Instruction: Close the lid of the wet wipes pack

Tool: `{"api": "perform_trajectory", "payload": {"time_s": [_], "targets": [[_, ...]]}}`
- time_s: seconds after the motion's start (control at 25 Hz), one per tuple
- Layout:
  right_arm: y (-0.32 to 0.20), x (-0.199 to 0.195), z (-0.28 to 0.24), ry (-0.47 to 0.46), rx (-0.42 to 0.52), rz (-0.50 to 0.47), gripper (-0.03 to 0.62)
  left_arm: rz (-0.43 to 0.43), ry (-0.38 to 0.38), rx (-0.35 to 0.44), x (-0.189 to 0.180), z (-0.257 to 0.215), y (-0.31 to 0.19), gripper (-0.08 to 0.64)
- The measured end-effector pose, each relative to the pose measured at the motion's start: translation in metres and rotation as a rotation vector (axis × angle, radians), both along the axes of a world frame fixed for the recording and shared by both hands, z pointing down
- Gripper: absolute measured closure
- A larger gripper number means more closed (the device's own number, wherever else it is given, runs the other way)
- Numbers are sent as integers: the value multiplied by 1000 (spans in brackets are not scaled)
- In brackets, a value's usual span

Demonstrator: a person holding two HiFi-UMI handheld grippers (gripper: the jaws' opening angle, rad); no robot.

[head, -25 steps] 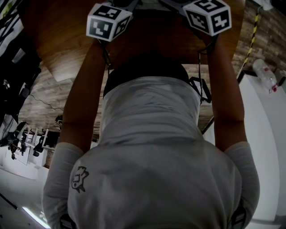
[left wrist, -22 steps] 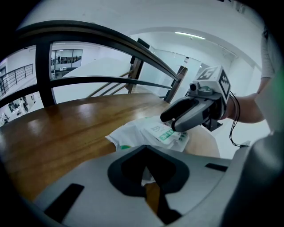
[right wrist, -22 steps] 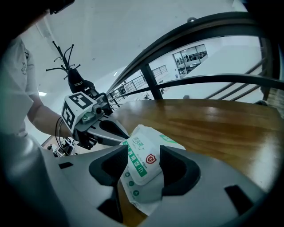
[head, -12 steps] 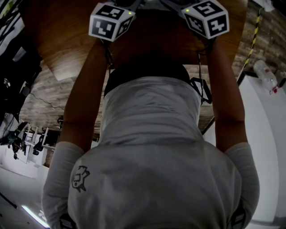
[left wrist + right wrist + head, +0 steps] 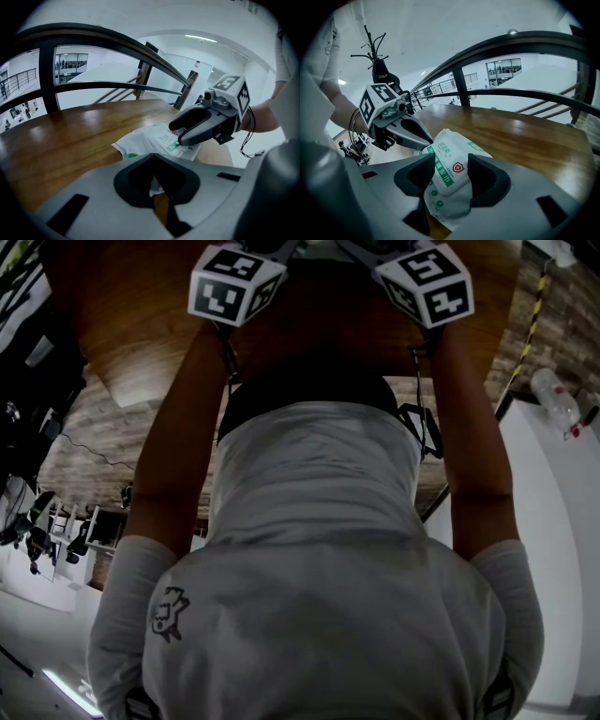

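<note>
The wet wipes pack (image 5: 457, 145), white with a green-labelled lid (image 5: 446, 172), lies on the wooden table (image 5: 525, 136) near its edge. My right gripper (image 5: 450, 177) is open, and its jaws stand on either side of the lid. My left gripper (image 5: 423, 140) comes in from the left with its tip at the pack's end. In the left gripper view the pack (image 5: 154, 138) lies ahead, and the left gripper (image 5: 157, 192) looks shut on a white edge of it. The right gripper (image 5: 176, 133) rests on top. The head view shows only both marker cubes (image 5: 234, 282), not the pack.
A dark curved railing (image 5: 93, 42) runs behind the table (image 5: 70, 140). The person's torso fills the head view under the table edge (image 5: 141, 324). A plastic bottle (image 5: 555, 395) lies on a white surface at the right.
The right gripper's marker cube has tilted and shifted slightly left and down. The left cube has barely moved.
</note>
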State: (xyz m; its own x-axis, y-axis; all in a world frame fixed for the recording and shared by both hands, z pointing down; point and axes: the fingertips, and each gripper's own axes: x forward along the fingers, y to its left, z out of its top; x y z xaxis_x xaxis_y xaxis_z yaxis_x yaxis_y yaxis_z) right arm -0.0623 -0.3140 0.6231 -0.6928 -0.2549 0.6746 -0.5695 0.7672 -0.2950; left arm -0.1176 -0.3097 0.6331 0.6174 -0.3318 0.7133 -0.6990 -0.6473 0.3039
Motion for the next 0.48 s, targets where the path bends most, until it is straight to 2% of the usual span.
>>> {"api": "perform_trajectory", "payload": {"time_s": [0.48], "targets": [[2,-1,0,27,58,-15,383,7,-1,11,1,-1,1,546]]}}
